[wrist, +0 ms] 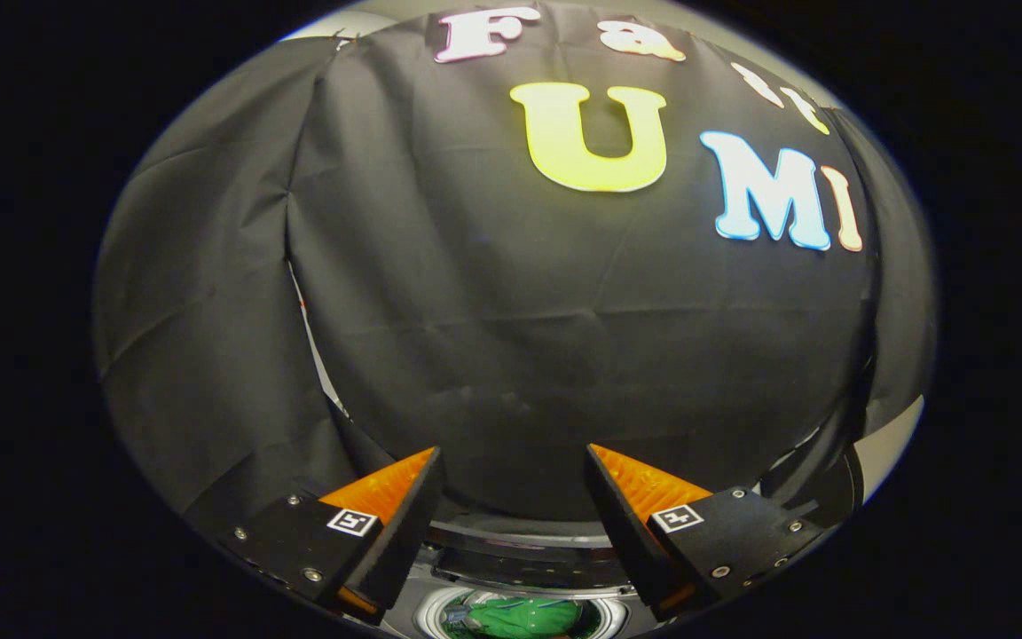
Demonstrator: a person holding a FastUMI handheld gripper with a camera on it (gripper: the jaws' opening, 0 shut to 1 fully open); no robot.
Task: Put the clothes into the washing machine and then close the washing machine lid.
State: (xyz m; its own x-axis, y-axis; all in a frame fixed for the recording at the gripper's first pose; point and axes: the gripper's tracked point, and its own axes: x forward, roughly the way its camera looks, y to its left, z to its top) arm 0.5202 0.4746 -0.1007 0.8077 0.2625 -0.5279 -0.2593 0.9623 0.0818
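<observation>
The gripper [511, 457] is up high and looks at the black cloth wall [564, 311]. Its two fingers [404, 524] are spread wide apart. Nothing is between them.

Down low, between the fingers, is the washer [520, 559]. Its round hole is open at the top. Green clothes [515, 617] lie inside the hole, with a little bit of blue at one side. A shiny ring goes around the hole. Behind the hole is a dark strip, part of the washer. I cannot tell if that is the lid. The fingers are above the washer and do not touch it.
</observation>
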